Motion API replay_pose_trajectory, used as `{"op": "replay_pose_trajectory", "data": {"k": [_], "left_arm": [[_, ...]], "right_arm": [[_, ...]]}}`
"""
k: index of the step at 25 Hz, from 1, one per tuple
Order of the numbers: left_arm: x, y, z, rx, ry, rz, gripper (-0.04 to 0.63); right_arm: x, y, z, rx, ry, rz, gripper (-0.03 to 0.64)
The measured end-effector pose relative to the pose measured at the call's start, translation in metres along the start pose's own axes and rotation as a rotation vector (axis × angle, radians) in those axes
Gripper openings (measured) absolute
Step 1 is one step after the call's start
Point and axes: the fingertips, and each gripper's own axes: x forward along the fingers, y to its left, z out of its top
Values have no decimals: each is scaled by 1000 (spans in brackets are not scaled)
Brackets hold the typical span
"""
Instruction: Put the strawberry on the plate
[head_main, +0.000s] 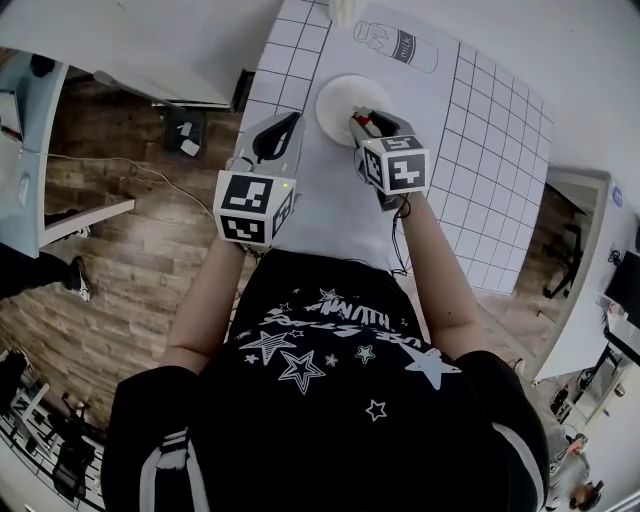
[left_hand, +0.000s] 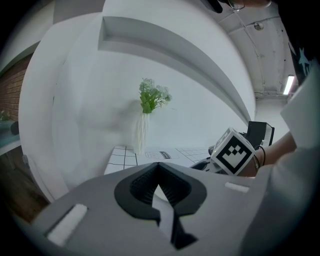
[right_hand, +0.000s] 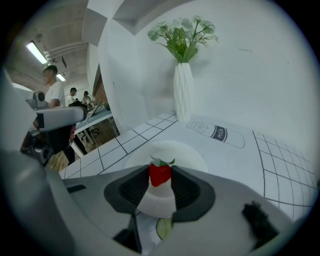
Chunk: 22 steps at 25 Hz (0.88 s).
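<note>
A small red strawberry (right_hand: 160, 174) with a green top sits pinched between the jaws of my right gripper (right_hand: 160, 176), held above the near edge of the round white plate (right_hand: 187, 154). In the head view the right gripper (head_main: 362, 124) hovers over the plate (head_main: 340, 100), the strawberry (head_main: 362, 118) showing as a red speck at its tips. My left gripper (head_main: 283, 124) hangs to the left of the plate, near the table's left edge. In its own view the left gripper (left_hand: 159, 167) is shut with nothing in it.
A white vase (right_hand: 183, 93) of green and white flowers stands at the back of the table. A milk-bottle drawing (right_hand: 216, 133) is printed on the gridded table mat (head_main: 490, 170) beyond the plate. People stand at desks far left in the right gripper view.
</note>
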Motion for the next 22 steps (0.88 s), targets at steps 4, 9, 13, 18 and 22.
{"op": "replay_pose_trajectory", "data": {"k": [4,9,13,18,22], "left_arm": [[-1,-1,-2,-5,1,-4,9],[-2,-1,-2,-6,-1,-3,9],[-5,-1,-2,-2,1,-1,9],[-9,-10,-3,3,2,-3,9],[-13,-28,-2,26,-4,-21,9]], "right_arm": [[5,1,-3,-13,26,-7,146],[8,0,-3,-13,33,-13,146],[2,-3,1,2,10,-28,155],[-18,-5,-1,23,-27,-47,160],[-42,-10,2,50,-110,-66,160]]}}
